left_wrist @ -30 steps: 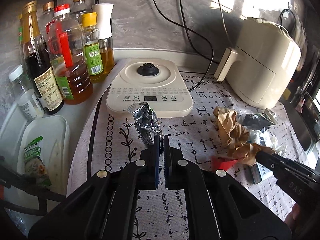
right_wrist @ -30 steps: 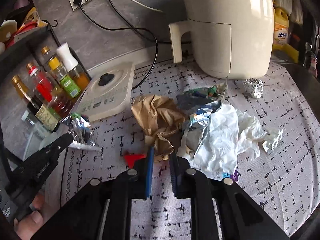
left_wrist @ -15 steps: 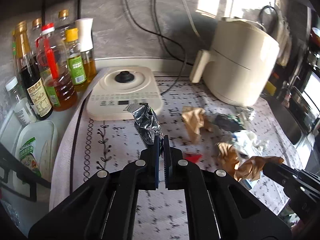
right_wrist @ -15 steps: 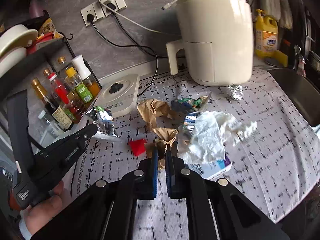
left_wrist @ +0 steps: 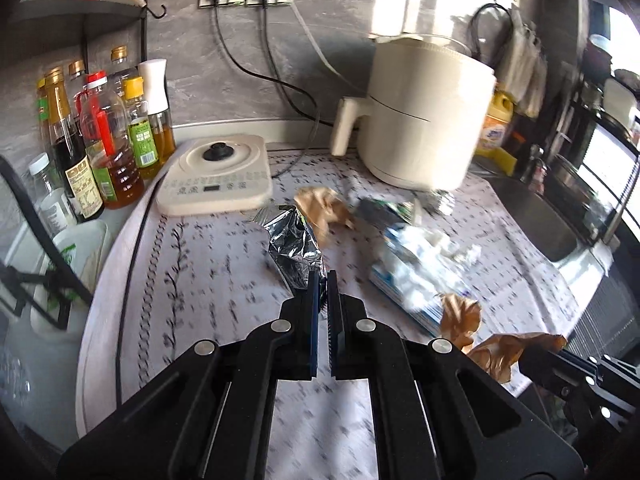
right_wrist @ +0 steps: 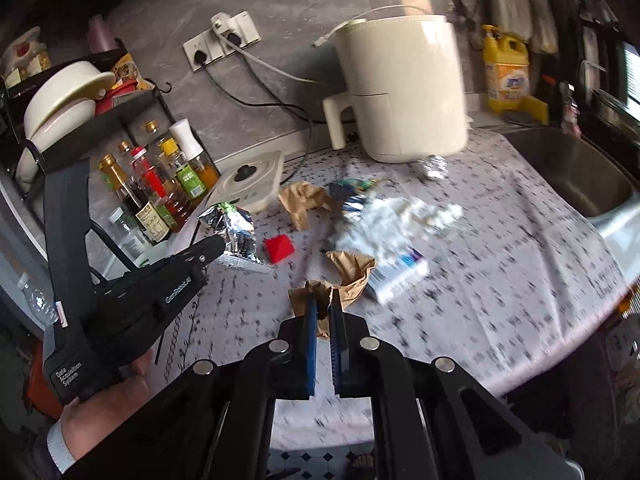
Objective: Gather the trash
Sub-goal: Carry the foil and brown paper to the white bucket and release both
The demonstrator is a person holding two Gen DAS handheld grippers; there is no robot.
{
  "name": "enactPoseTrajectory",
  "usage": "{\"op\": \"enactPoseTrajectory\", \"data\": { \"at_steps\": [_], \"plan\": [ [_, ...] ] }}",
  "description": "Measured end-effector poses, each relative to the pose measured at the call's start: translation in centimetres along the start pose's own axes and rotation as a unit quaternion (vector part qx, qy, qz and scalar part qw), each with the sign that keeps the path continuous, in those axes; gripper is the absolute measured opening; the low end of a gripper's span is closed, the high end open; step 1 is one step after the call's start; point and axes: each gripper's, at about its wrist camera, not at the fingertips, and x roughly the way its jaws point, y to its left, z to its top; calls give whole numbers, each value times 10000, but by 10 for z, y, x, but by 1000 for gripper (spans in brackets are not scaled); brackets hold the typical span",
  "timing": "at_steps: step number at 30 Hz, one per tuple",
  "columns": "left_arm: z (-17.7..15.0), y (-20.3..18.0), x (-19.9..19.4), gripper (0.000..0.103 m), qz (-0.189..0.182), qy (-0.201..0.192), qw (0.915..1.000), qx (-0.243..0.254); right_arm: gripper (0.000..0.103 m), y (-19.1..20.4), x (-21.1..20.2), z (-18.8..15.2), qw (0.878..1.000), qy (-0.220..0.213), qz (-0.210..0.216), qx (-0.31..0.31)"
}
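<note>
The left gripper (left_wrist: 323, 280) has its jaws clamped on a foil wrapper (left_wrist: 294, 252), lifted off the table (left_wrist: 208, 280). The right gripper (right_wrist: 325, 306) has its jaws clamped on brown paper (right_wrist: 316, 294). More trash (right_wrist: 400, 224) lies at 1 o'clock from it, below the air fryer (right_wrist: 404, 92).

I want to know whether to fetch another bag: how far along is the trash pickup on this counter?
Nothing shows as binned yet; no bin is in view. In hand: the left gripper is shut on a silver foil wrapper, the right gripper on crumpled brown paper. Left on the cloth: another brown paper wad, white tissues, a red scrap and a foil ball.
</note>
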Motion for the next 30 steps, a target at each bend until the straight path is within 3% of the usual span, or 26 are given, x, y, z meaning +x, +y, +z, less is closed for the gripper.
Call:
{"op": "enactPoseTrajectory", "data": {
  "at_steps": [9,16,22,30],
  "plan": [
    [-40,-69,-32,5,-423,182,9984,314,6,-56,-68,-36,9977,-116,-507,423],
    [-71,-134,-42,5,-954,395,9921,714,6,-109,-123,-75,9887,-168,-1142,952],
    [-100,-192,-54,5,-1435,605,9816,1104,6,-152,-167,-109,9743,-239,-1694,1465],
    [-135,-265,-74,5,-2035,867,9604,1693,6,-195,-223,-145,9514,-394,-2300,2011]
  ]
}}
